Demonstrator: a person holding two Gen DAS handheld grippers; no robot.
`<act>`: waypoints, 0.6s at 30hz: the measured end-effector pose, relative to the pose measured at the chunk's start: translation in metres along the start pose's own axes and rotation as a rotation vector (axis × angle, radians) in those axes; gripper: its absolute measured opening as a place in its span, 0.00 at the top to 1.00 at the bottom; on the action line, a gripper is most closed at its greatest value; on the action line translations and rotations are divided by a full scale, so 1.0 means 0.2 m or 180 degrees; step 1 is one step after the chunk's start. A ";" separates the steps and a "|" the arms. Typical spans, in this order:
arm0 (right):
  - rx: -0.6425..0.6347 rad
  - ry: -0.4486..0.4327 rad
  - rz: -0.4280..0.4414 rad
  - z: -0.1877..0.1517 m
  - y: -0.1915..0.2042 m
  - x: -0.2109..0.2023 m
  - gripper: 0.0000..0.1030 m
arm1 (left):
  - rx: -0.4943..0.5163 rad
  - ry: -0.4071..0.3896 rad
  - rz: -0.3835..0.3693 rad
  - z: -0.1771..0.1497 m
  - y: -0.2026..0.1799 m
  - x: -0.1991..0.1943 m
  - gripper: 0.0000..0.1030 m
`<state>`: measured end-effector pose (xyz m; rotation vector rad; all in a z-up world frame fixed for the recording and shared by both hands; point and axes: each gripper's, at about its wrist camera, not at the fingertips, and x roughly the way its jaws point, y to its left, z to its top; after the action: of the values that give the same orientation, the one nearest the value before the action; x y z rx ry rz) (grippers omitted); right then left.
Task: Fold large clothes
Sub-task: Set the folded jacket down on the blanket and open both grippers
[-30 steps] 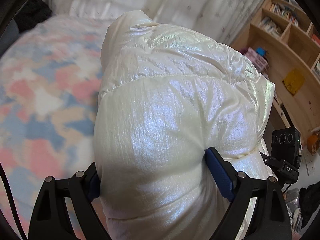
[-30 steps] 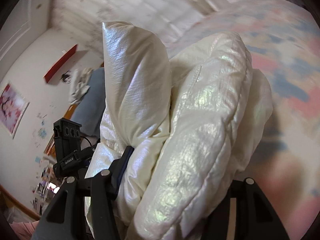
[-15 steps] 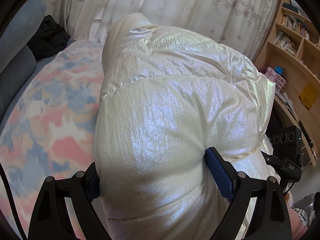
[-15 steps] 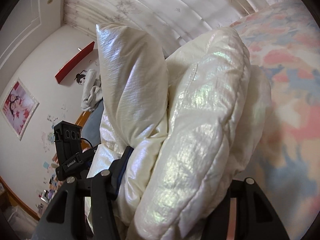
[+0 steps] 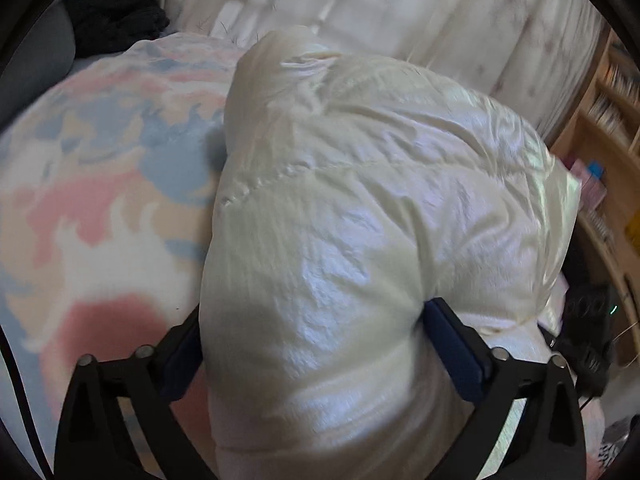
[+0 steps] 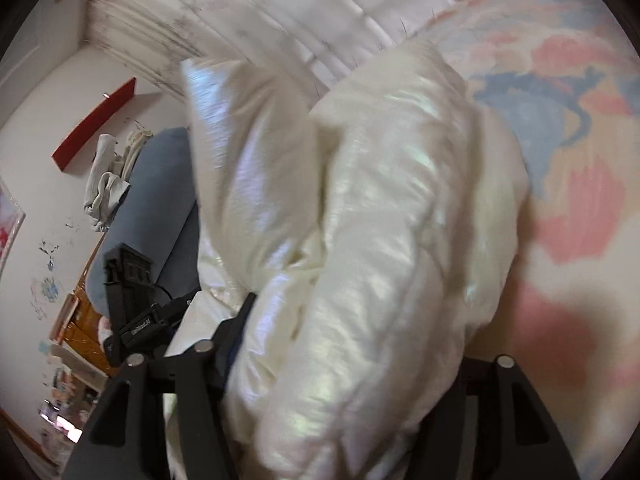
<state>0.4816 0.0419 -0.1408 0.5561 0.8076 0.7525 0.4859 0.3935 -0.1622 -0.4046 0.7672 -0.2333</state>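
The puffer jacket (image 5: pixel 360 240) is a glossy, pearly cream cloth, crinkled and quilted with stitched seams, its sheen catching light in both views (image 6: pixel 380 240). The bedspread (image 5: pixel 100 200) beneath looks like soft, matt fleece — pink, blue and cream patches. The left gripper (image 5: pixel 312 344) has matt black plastic arms with small metal screw heads and dark blue pads (image 5: pixel 452 348) that look rubbery; the right gripper (image 6: pixel 352 344) is of the same matt black plastic. The curtain (image 5: pixel 400 12) is thin, matt pale cloth — the shelves (image 5: pixel 600 128) are smooth light wood
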 end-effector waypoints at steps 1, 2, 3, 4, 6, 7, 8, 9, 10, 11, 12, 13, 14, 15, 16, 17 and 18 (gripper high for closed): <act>-0.0016 -0.0066 0.0023 -0.03 -0.01 0.00 0.31 | -0.0040 -0.0057 -0.0115 -0.02 0.04 0.01 0.00; 0.0003 -0.0111 0.0048 -0.05 -0.02 0.01 0.29 | -0.0060 -0.0091 -0.0190 -0.04 0.06 0.01 0.00; 0.0033 -0.0126 0.0070 -0.06 -0.03 0.02 0.25 | -0.0084 -0.0109 -0.0242 -0.05 0.09 0.02 0.00; 0.0033 -0.0124 0.0077 -0.06 -0.03 0.03 0.23 | -0.0133 -0.0124 -0.0306 -0.06 0.12 0.02 0.00; -0.0043 -0.0128 0.0040 -0.05 0.00 0.03 0.20 | -0.0180 -0.0153 -0.0366 -0.06 0.17 0.04 0.00; -0.0063 -0.0131 0.0024 -0.06 0.00 0.03 0.19 | -0.0181 -0.0161 -0.0365 -0.07 0.16 0.03 0.00; -0.0076 -0.0141 0.0012 -0.06 0.00 0.04 0.18 | -0.0184 -0.0160 -0.0353 -0.07 0.16 0.03 0.00; -0.0085 -0.0156 -0.0003 -0.07 0.00 0.03 0.17 | -0.0187 -0.0158 -0.0330 -0.07 0.16 0.04 0.00; -0.0094 -0.0182 -0.0028 -0.07 0.00 0.03 0.16 | -0.0189 -0.0154 -0.0284 -0.08 0.15 0.03 0.00; -0.0111 -0.0217 -0.0052 -0.08 0.01 0.01 0.16 | -0.0184 -0.0156 -0.0211 -0.08 0.13 0.01 0.00; -0.0133 -0.0276 -0.0098 -0.07 0.04 0.00 0.15 | -0.0175 -0.0170 -0.0094 -0.09 0.10 -0.02 0.00; -0.0143 -0.0325 -0.0141 -0.09 0.05 -0.01 0.12 | -0.0166 -0.0188 0.0010 -0.11 0.06 -0.06 0.00; -0.0147 -0.0381 -0.0229 -0.11 0.06 -0.04 0.07 | -0.0154 -0.0205 0.0109 -0.13 0.04 -0.09 0.00; -0.0147 -0.0426 -0.0323 -0.12 0.06 -0.06 0.00 | -0.0130 -0.0212 0.0222 -0.15 0.00 -0.14 0.01; -0.0151 -0.0496 -0.0423 -0.14 0.07 -0.11 0.00 | -0.0118 -0.0203 0.0290 -0.17 -0.04 -0.19 0.01; -0.0127 -0.0524 -0.0457 -0.16 0.09 -0.14 0.00 | -0.0112 -0.0190 0.0335 -0.19 -0.08 -0.23 0.01; -0.0047 -0.0519 -0.0472 -0.20 0.10 -0.20 0.00 | -0.0102 -0.0172 0.0361 -0.21 -0.13 -0.29 0.01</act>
<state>0.4233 0.0291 -0.1335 0.5311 0.6836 0.5689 0.4131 0.3785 -0.1419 -0.3948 0.7391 -0.1037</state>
